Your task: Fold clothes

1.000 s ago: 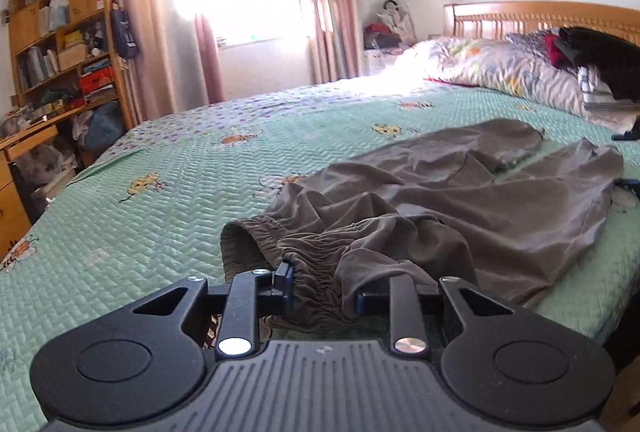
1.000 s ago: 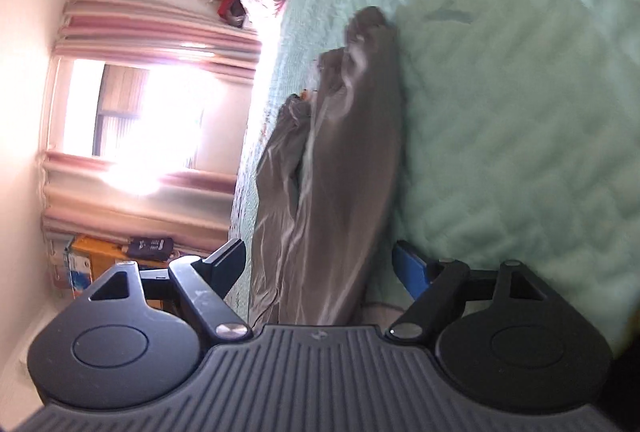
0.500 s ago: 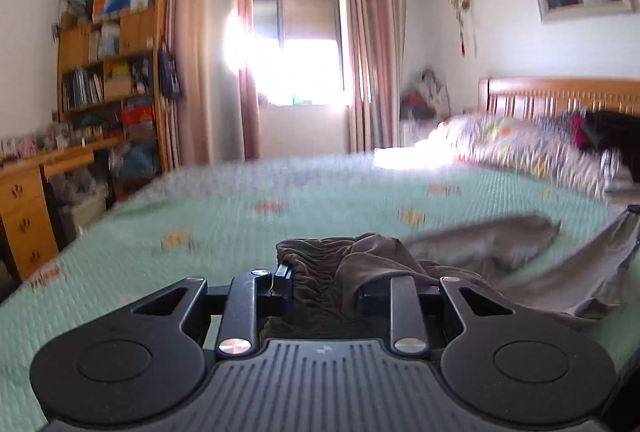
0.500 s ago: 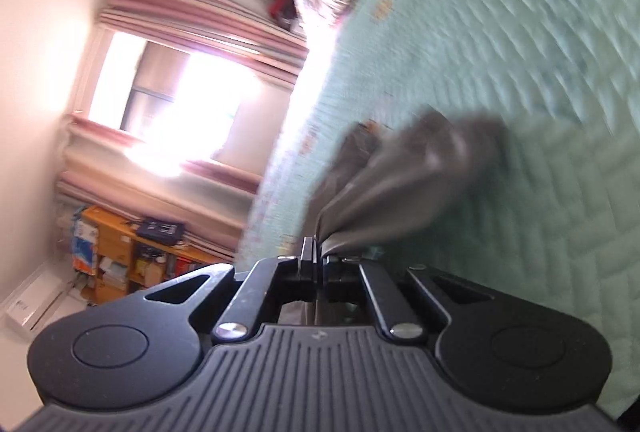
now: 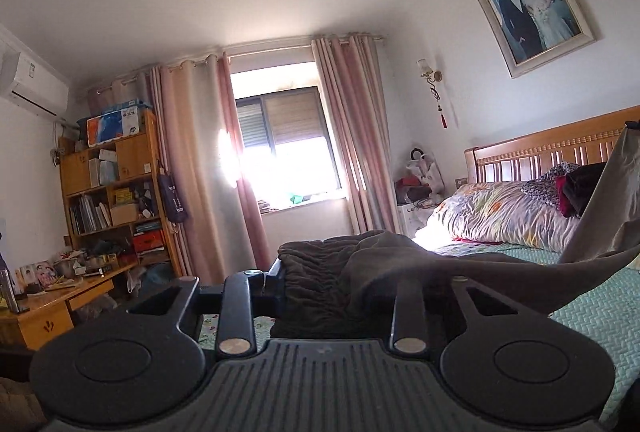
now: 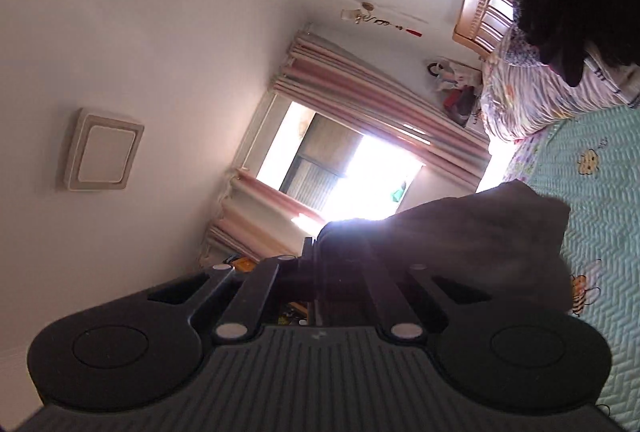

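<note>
Left claw (image 5: 340,284): it is clamped on the gathered elastic waistband of the grey trousers (image 5: 460,272). The fingers (image 5: 276,286) stand a little apart because the bunched cloth fills the gap, and they are easing open slightly, with the cloth between them.
Trousers, place: they are lifted above the green bed cover (image 5: 592,316), over the near edge of the bed. From the left claw the cloth runs to the right as a sagging band and then climbs steeply to the right edge of the left view, where I judge the other claw carries it.
Long axis: it goes from left to right between the two claws, waistband at the left end, a leg part at the right end.
Right claw (image 6: 316,272): the fingers are pressed together on a thin edge of the grey trousers (image 6: 460,236). The cloth drapes over the right finger and hangs toward the bed cover (image 6: 600,192).
Nearer hand: each hand is at its own end, neither is nearer to the middle.
Coming move (my judgement): bring the two ends toward each other or lay the band flat on the bed; the slack middle must touch down first.
Risk: the loosening left grip may let the thick waistband slip.
Behind: pillows (image 5: 500,212) and headboard (image 5: 540,148) at the far right corner of the bed.
</note>
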Action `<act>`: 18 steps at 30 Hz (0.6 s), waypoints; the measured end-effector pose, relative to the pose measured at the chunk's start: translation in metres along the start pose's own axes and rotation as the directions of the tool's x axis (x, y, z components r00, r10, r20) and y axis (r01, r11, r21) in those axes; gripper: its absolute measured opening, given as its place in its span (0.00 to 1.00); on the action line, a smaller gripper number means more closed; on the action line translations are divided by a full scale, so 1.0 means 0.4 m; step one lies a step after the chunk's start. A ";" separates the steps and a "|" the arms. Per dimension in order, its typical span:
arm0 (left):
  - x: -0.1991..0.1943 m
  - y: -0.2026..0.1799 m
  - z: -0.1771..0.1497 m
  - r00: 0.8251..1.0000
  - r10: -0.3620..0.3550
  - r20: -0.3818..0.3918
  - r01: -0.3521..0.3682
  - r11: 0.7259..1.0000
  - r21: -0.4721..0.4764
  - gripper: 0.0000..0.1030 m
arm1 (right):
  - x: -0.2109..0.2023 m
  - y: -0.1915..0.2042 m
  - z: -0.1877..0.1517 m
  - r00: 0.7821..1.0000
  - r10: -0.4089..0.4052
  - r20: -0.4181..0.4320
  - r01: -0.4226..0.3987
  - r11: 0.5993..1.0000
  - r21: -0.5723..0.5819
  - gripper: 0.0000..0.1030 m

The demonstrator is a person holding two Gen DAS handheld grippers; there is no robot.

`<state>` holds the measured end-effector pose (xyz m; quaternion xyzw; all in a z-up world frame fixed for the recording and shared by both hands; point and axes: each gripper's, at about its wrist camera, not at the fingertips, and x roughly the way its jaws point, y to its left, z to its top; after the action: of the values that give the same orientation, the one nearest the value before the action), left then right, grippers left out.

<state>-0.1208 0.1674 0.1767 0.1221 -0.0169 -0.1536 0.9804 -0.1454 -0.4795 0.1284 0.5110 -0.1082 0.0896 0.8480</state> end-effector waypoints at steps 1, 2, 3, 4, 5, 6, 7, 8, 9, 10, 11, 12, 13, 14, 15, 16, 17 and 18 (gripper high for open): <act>0.011 0.013 -0.002 1.000 0.012 -0.007 -0.012 1.000 -0.006 0.36 | 0.028 0.011 0.006 1.000 -0.008 -0.017 0.008 1.000 -0.008 0.03; 0.028 0.026 -0.008 1.000 0.020 -0.018 -0.020 1.000 -0.017 0.37 | 0.059 0.019 0.010 0.999 -0.019 -0.035 0.019 1.000 -0.014 0.03; 0.051 0.051 -0.018 0.999 0.024 -0.034 -0.025 0.999 -0.044 0.37 | 0.096 0.020 0.010 0.998 -0.037 -0.056 0.036 0.999 -0.016 0.03; 0.080 0.078 -0.031 0.998 0.023 -0.054 -0.027 0.997 -0.074 0.37 | 0.133 0.017 0.002 0.995 -0.062 -0.083 0.061 0.998 -0.014 0.03; 0.116 0.105 -0.048 0.996 0.027 -0.081 -0.034 0.995 -0.091 0.37 | 0.175 0.009 -0.010 0.989 -0.091 -0.113 0.091 0.996 -0.007 0.03; 0.166 0.129 -0.073 0.992 0.032 -0.119 -0.044 0.994 -0.099 0.37 | 0.228 -0.013 -0.032 0.982 -0.125 -0.144 0.127 0.992 0.004 0.03; 0.215 0.152 -0.097 0.987 0.037 -0.157 -0.055 0.993 -0.107 0.37 | 0.283 -0.039 -0.059 0.971 -0.160 -0.176 0.166 0.986 0.017 0.03; 0.264 0.176 -0.122 0.980 0.042 -0.194 -0.065 0.991 -0.115 0.37 | 0.338 -0.066 -0.085 0.958 -0.194 -0.209 0.205 0.978 0.028 0.03; 0.323 0.199 -0.148 0.971 0.042 -0.237 -0.072 0.990 -0.119 0.37 | 0.404 -0.096 -0.115 0.941 -0.238 -0.241 0.252 0.967 0.027 0.03; 0.397 0.230 -0.181 0.955 0.042 -0.293 -0.080 0.990 -0.120 0.37 | 0.491 -0.132 -0.145 0.916 -0.289 -0.277 0.305 0.952 0.015 0.03; 0.475 0.263 -0.213 0.935 0.044 -0.352 -0.093 0.988 -0.123 0.38 | 0.586 -0.172 -0.174 0.886 -0.341 -0.314 0.359 0.934 -0.001 0.03; 0.557 0.312 -0.252 0.905 0.056 -0.422 -0.120 0.985 -0.127 0.43 | 0.681 -0.212 -0.204 0.852 -0.390 -0.349 0.410 0.912 -0.020 0.04; 0.649 0.361 -0.301 0.856 0.067 -0.512 -0.163 0.976 -0.144 0.46 | 0.772 -0.257 -0.221 0.814 -0.429 -0.392 0.457 0.889 -0.025 0.10; 0.712 0.404 -0.346 0.809 0.058 -0.585 -0.201 0.963 -0.183 0.46 | 0.833 -0.301 -0.238 0.776 -0.456 -0.435 0.506 0.863 -0.002 0.11; 0.749 0.441 -0.392 0.784 0.055 -0.618 -0.234 0.949 -0.213 0.45 | 0.879 -0.342 -0.260 0.738 -0.476 -0.479 0.555 0.832 0.028 0.17; 0.768 0.461 -0.429 0.775 0.059 -0.629 -0.248 0.944 -0.216 0.45 | 0.925 -0.383 -0.281 0.698 -0.491 -0.522 0.602 0.796 0.056 0.28; 0.777 0.469 -0.462 0.770 0.063 -0.635 -0.248 0.946 -0.207 0.44 | 0.951 -0.412 -0.306 0.676 -0.489 -0.551 0.611 0.790 0.048 0.34; 0.772 0.472 -0.494 0.770 0.068 -0.634 -0.250 0.947 -0.202 0.44 | 0.959 -0.431 -0.325 0.673 -0.481 -0.562 0.593 0.805 0.022 0.39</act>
<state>0.2433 0.2939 0.0299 0.0263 0.3170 -0.0213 0.9478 0.2803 -0.4281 0.0288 0.5578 0.2959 -0.0167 0.7753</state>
